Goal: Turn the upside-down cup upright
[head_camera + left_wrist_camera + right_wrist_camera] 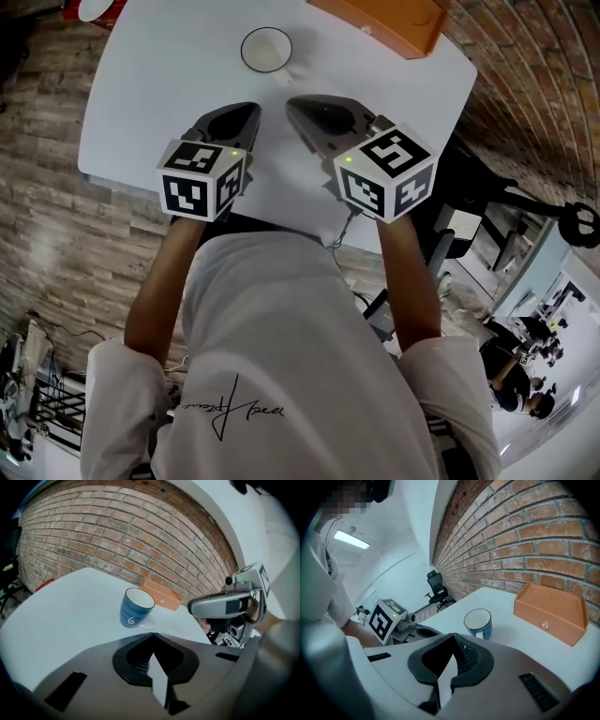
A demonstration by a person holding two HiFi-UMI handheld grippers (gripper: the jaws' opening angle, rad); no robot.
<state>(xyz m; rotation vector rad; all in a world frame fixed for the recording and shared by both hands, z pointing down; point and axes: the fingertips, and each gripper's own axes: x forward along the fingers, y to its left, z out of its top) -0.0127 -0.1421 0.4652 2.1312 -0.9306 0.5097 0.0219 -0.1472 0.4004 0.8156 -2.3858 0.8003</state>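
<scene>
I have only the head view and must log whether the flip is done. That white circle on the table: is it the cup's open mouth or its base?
Observer: Its mouth. The left gripper view shows the cup side-on, blue, standing on its base.
Operator: Is either tool holding anything?
Observer: The left tool has its jaws together, nothing between them.
Operator: And the right?
Observer: The right tool likewise: jaws together, empty, the cup standing apart beyond it.

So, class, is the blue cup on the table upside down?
No, the cup stands upright on the table, its open rim facing up.
</scene>
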